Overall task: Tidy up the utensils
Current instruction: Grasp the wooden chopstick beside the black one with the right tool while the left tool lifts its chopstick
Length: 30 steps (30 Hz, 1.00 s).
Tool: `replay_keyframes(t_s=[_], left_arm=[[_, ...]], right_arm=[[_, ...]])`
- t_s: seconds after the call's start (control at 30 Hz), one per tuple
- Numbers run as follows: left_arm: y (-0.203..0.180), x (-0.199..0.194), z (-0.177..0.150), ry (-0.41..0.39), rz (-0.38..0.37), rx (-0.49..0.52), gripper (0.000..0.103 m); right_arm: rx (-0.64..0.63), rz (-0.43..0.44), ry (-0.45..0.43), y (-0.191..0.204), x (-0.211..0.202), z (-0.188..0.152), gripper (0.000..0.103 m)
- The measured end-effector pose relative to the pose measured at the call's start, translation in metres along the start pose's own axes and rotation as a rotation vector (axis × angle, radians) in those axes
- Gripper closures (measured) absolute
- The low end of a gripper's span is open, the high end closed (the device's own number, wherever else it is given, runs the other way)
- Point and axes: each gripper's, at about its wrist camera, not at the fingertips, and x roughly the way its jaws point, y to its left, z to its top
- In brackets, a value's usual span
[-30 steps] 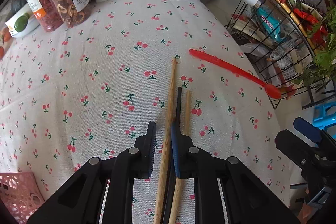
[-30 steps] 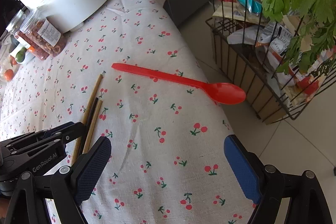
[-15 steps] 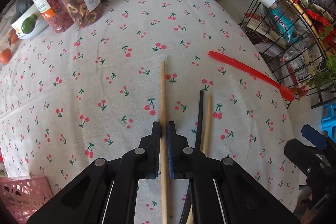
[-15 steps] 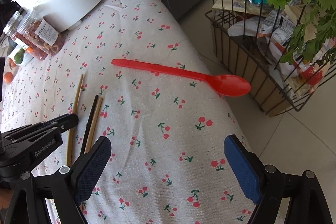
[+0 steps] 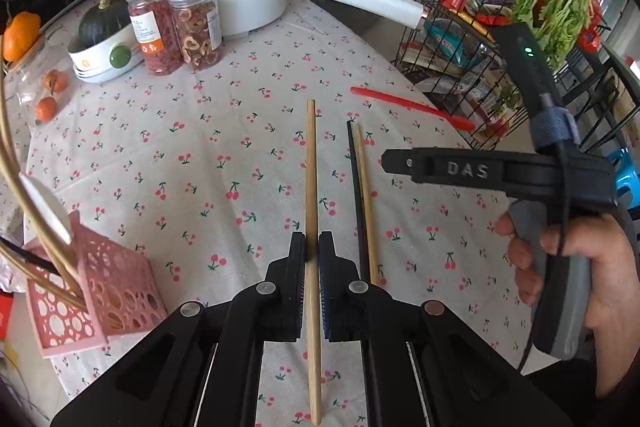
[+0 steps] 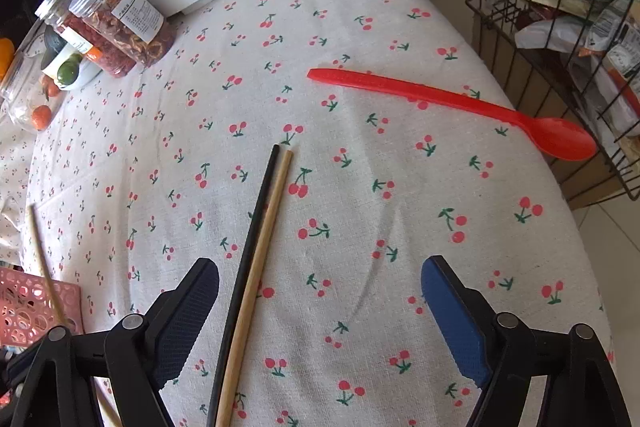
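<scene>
Now the left gripper (image 5: 312, 251) clamps a wooden chopstick (image 5: 311, 179) running straight up-frame; the pink basket (image 5: 100, 291) sits lower left (nearest this hand), while the right gripper (image 6: 320, 311) gapes empty.

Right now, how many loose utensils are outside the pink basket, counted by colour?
Wooden chopsticks: 2, one in the left gripper at, one on the tablecloth
Black chopstick: 1
Red spoon: 1
Total: 4

Cherry-print tablecloth (image 6: 360, 7), tiled floor (image 6: 612, 227)
</scene>
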Motion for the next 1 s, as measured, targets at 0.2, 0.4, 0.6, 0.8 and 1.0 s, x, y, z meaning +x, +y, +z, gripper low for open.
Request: replay_keyframes(t_s=[0.2, 0.4, 0.6, 0.8, 1.0], left_arm=[[0.022, -0.035, -0.036, -0.049, -0.031, -0.050, 0.097], [0.044, -0.057, -0.051, -0.108, -0.083, -0.131, 0.097], [0.049, -0.065, -0.059, -0.125, -0.079, -0.104, 0.096], [0.061, -0.073, -0.066, -0.134, -0.084, -0.124, 0.096], [0.064, -0.086, -0.076, -0.158, -0.079, -0.113, 0.097]], right_arm=[[-0.008, -0.042, 0.029, 0.013, 0.020, -0.002, 0.039], [-0.096, -0.113, 0.031, 0.035, 0.030, -0.005, 0.049], [-0.092, -0.129, 0.046, 0.036, 0.028, -0.010, 0.065], [-0.204, -0.211, 0.035, 0.058, 0.034, -0.021, 0.066], [-0.194, -0.123, 0.053, 0.057, 0.031, -0.027, 0.094]])
